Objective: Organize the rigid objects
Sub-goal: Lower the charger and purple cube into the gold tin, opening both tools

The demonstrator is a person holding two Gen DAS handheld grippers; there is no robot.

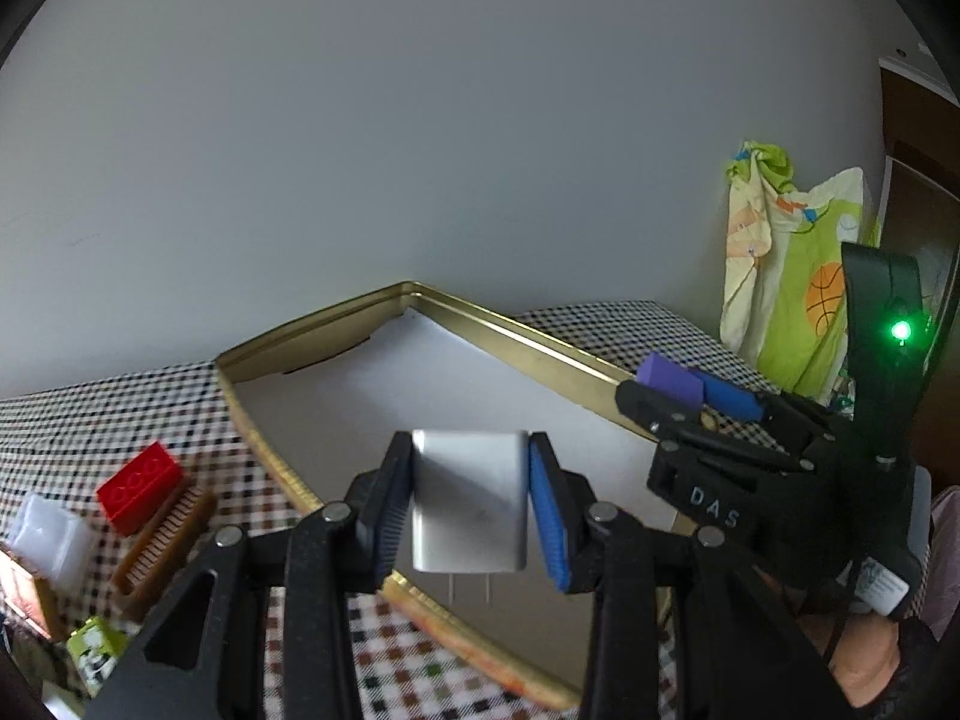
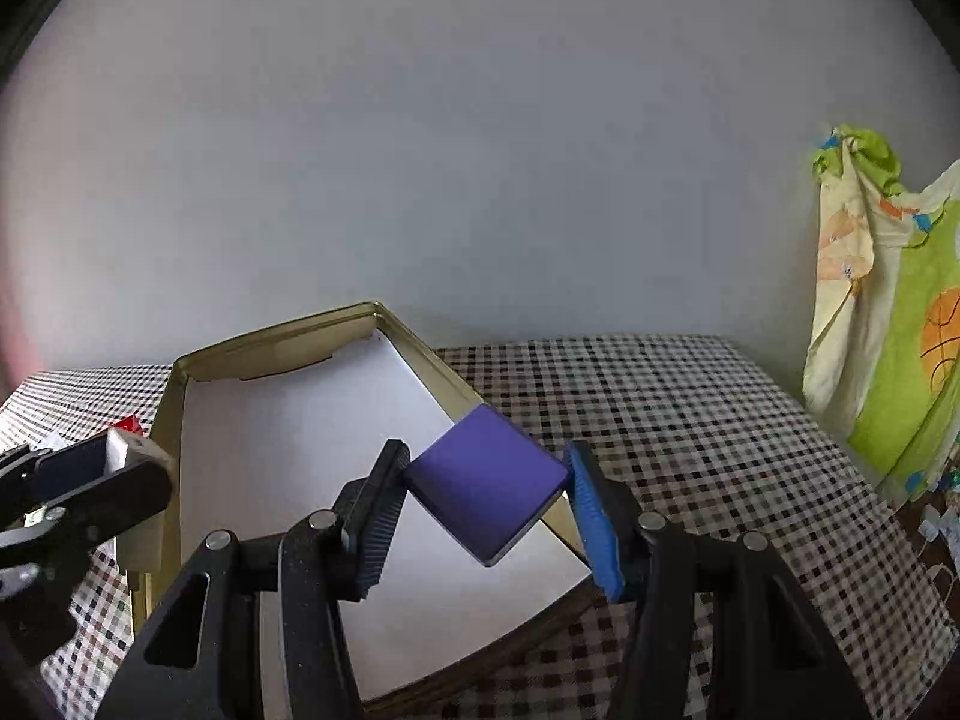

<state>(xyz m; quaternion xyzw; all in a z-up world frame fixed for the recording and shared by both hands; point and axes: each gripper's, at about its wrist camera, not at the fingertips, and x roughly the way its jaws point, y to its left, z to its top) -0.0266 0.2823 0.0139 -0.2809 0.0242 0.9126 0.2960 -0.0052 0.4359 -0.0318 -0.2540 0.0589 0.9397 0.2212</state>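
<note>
1. The fingers (image 1: 543, 504) of the left gripper (image 1: 470, 501) are clamped on a white plug adapter (image 1: 468, 501), one pad on each side face, with its two metal prongs pointing back toward the camera.
2. The fingers (image 2: 591, 516) of the right gripper (image 2: 486, 507) are clamped on a flat purple block (image 2: 486, 480), caught corner to corner so that it sits like a diamond between the pads.
3. Both held things hang in the air over a shallow gold tin tray (image 1: 540, 339) lined with white paper. The adapter is above the tray's near left edge; the purple block is above its right rim. Nothing is lying in the tray.
4. The tray rests on a tabletop (image 2: 690, 420) covered in a checked cloth.
5. Left of the tray, still on the cloth, lie a red toy brick (image 1: 139, 486), a brown comb (image 1: 165, 546), a translucent white box (image 1: 51, 534) and a small green-and-white item, blurred.
6. Step in hand, as I judge it: carrying two picked items to the tray, the placing not yet done.
7. The next move likely calls for lowering each gripper until its item meets the paper, then parting the fingers. The block's corner grip looks less secure, so it may swing or tip when released; setting it down low and flat would help. The two grippers are near each other, so keeping them apart matters.
</note>
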